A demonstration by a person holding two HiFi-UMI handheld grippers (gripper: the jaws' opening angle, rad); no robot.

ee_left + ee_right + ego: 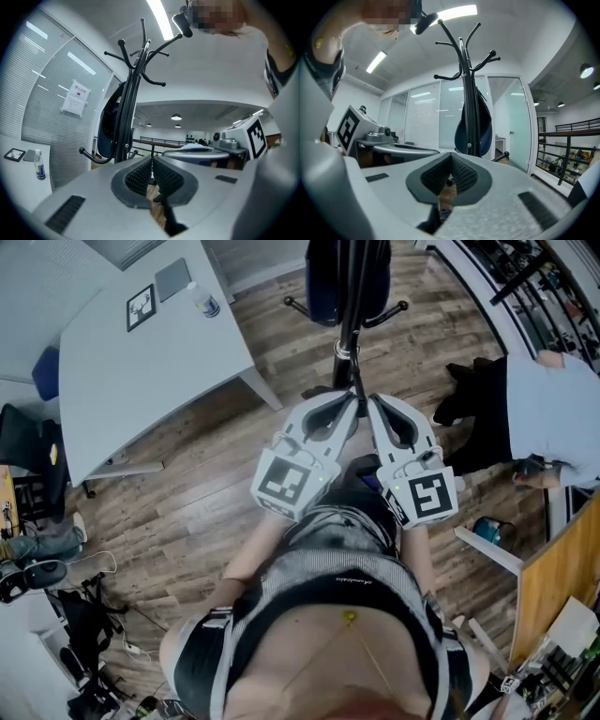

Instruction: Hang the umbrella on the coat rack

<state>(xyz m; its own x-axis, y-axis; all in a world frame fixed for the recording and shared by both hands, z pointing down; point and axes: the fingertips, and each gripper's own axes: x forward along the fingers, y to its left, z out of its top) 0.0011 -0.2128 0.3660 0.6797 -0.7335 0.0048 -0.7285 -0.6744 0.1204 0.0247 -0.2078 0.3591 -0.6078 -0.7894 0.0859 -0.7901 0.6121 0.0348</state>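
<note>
A black coat rack (348, 306) stands on the wood floor straight ahead of me. A dark blue folded umbrella (328, 277) hangs against its pole. The left gripper view shows the rack (127, 103) with the umbrella (108, 126) on its left side. In the right gripper view the umbrella (473, 126) hangs low behind the rack's pole (468, 84). My left gripper (353, 403) and right gripper (370, 403) sit side by side near my waist, level, tips close to the pole. Both are shut with nothing between the pads (140, 176) (461, 174).
A white table (112, 381) at the left carries a framed picture (141, 307), a small bottle (202, 299) and a grey tablet (173, 278). Another person (553, 409) bends over at the right. A wooden board (562, 573) is at the lower right, and cables and bags (66, 606) lie at the lower left.
</note>
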